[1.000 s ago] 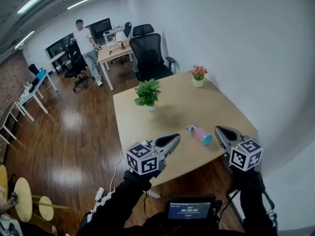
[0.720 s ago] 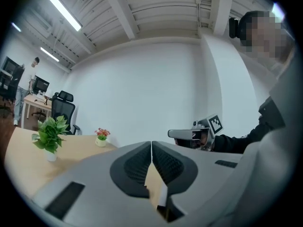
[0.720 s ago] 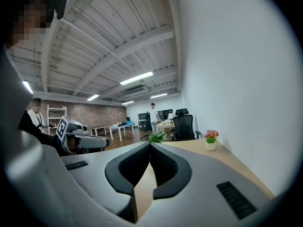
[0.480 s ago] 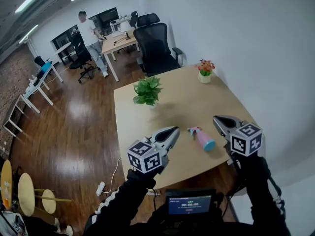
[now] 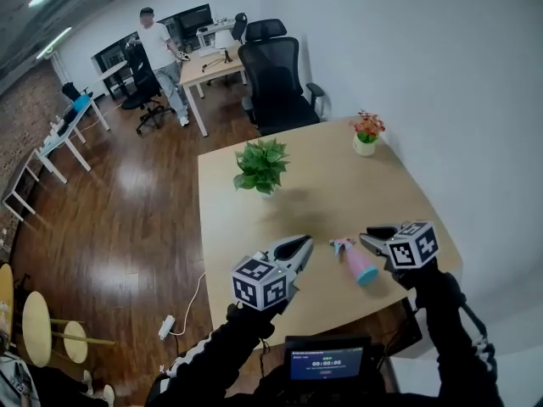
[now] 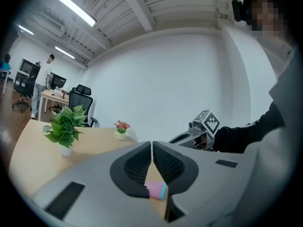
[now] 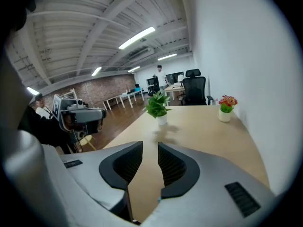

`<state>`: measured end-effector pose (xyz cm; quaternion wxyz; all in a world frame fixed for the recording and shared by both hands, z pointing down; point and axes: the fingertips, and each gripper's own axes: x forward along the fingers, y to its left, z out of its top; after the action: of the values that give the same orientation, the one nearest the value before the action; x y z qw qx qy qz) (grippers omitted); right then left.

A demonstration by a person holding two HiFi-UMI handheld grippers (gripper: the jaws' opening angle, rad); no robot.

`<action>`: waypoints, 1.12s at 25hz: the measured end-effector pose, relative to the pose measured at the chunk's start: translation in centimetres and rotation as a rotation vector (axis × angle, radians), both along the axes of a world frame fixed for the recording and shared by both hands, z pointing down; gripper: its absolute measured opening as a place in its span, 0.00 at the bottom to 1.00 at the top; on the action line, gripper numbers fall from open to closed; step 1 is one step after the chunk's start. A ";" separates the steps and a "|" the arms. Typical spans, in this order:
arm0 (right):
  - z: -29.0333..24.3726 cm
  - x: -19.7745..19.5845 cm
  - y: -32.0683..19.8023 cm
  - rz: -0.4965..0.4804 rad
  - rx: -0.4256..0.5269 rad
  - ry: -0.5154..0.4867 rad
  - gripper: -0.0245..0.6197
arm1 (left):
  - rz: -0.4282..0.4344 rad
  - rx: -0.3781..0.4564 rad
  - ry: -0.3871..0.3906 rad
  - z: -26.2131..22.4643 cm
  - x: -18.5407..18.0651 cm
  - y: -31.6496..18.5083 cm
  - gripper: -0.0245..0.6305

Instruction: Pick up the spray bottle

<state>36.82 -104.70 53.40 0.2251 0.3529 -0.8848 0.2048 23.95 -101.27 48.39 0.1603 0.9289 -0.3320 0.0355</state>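
Wood surface (image 5: 339,193): spray bottle (image 5: 357,262) lies between low-held left claw (image 5: 301,242), closed empty, and right claw (image 5: 366,237), just cracked open, empty.

Two plants (image 5: 261,166), one bottle (image 5: 357,261) (pink)

My table (image 5: 339,185) is pale wood, smooth and matt. The floor (image 5: 127,193) is dark wood, glossy with bright reflections. The spray bottle (image 5: 357,263) looks like smooth pink plastic. My left hand-held gripper (image 6: 152,148) has a matt grey plastic shell and black ribbed pads (image 6: 134,169). My left sleeve (image 5: 221,354) is dark cloth.
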 end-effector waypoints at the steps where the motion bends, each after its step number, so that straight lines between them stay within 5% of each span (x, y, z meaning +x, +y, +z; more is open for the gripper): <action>1: 0.8 0.3 -0.4 -0.002 -0.017 0.012 0.17 | -0.013 -0.005 -0.008 0.3 0.1 -0.4 0.07; 3: 2.1 0.8 -1.9 0.002 -0.043 0.016 0.40 | -0.050 -0.006 -0.025 0.7 0.2 -1.6 0.07; 10: 8.4 2.7 -5.8 -0.069 -0.193 0.094 0.43 | -0.135 -0.013 -0.086 3.3 2.3 -4.8 0.07; 12: 10.4 2.8 -6.6 -0.094 -0.256 0.113 0.54 | -0.152 -0.005 -0.103 4.2 3.2 -5.8 0.07; 22: 23.4 3.6 -8.7 -0.083 -0.511 0.314 0.54 | -0.191 -0.229 -0.107 15.0 4.9 -10.2 0.07; 28: 27.4 3.4 -11.1 -0.034 -0.603 0.342 0.54 | -0.176 -0.282 -0.117 18.6 5.1 -12.1 0.07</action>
<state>40.22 -115.80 80.75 0.4677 0.2849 -0.7396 0.3914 29.09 -113.32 66.97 0.2719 0.8608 -0.4126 0.1218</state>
